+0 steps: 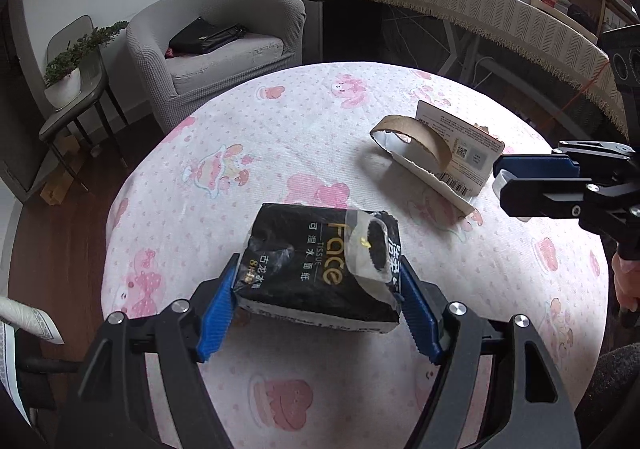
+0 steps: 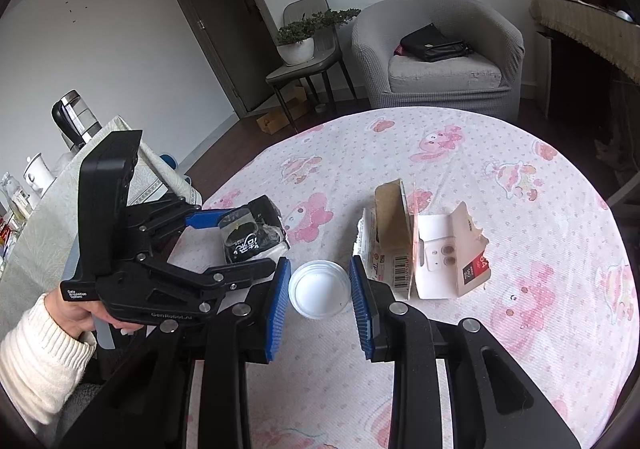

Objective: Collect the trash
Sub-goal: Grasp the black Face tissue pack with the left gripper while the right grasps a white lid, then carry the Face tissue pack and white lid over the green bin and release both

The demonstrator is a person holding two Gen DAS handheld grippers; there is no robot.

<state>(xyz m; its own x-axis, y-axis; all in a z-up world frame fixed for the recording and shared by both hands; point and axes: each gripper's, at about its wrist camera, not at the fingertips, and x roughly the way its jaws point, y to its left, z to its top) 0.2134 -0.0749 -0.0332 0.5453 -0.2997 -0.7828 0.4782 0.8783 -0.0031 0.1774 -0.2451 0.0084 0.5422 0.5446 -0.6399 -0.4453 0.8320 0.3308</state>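
A black tissue pack [image 1: 320, 261] printed "Face" sits between the blue pads of my left gripper [image 1: 319, 269], which is shut on it just above the round table [image 1: 280, 129]. From the right wrist view the same pack [image 2: 250, 233] shows in the left gripper [image 2: 248, 241]. My right gripper [image 2: 320, 289] is shut on a round white lid [image 2: 318, 288], whose edge [image 1: 501, 179] peeks out between the right gripper's [image 1: 500, 181] fingertips. Torn cardboard packaging [image 1: 436, 153] lies on the pink cloth, just beyond the right gripper's tip [image 2: 404, 245].
A grey armchair [image 1: 224, 49] with a black bag stands past the table's far edge. A chair with a potted plant [image 2: 300, 45] is beside it. A side table with a kettle [image 2: 74, 121] stands at left. A hand in a white sleeve [image 2: 40, 349] holds the left gripper.
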